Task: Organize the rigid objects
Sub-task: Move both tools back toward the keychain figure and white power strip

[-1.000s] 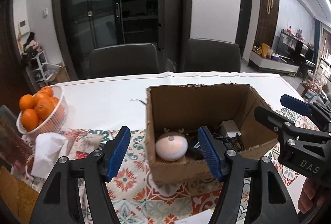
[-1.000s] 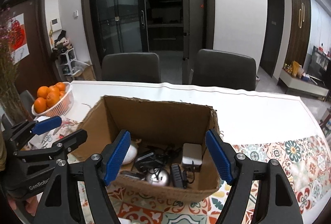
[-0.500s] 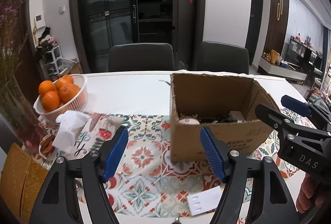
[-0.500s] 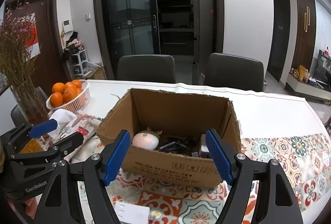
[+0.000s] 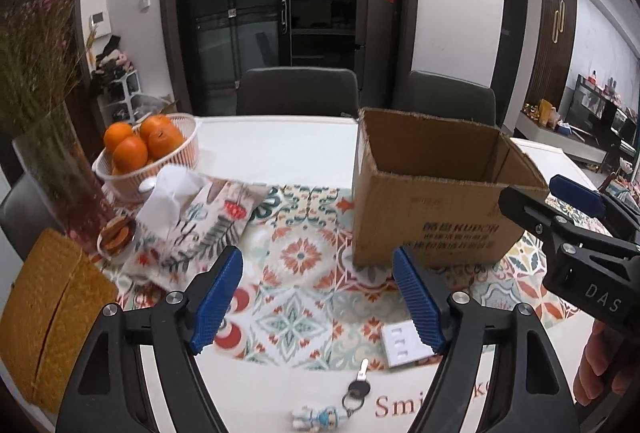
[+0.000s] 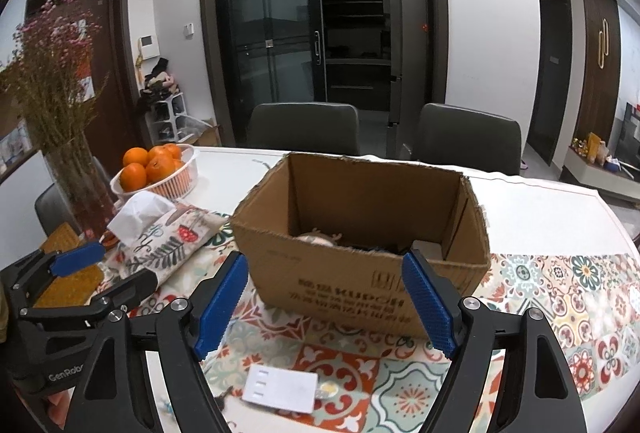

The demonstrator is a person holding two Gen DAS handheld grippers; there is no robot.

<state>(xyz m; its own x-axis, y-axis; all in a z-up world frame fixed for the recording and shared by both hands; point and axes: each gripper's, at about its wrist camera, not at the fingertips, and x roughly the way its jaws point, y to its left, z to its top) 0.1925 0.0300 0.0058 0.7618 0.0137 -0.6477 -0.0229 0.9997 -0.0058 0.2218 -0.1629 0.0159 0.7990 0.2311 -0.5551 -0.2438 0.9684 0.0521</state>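
Basket of oranges point(image 5: 138, 147), tissue pack point(image 5: 200, 221)

A dining room in soft indoor light. A white worktop point(image 6: 540, 217) carries a patterned tile-print runner point(image 6: 560, 293). Behind it stand two dark grey upholstered chairs point(image 6: 304, 127), side by side. Beyond them, tall dark-framed glass doors point(image 6: 272, 33) reflect the room, next to a white wall column point(image 6: 488, 33). To the left is a dark brown door point(image 6: 108, 65), a small wall panel point(image 6: 150, 47) and a white shoe rack point(image 6: 166, 117). To the right, a dark wooden door with a gold handle point(image 6: 602, 45) and a low cabinet point(image 5: 576, 149) crowded with small items, too small to tell apart.
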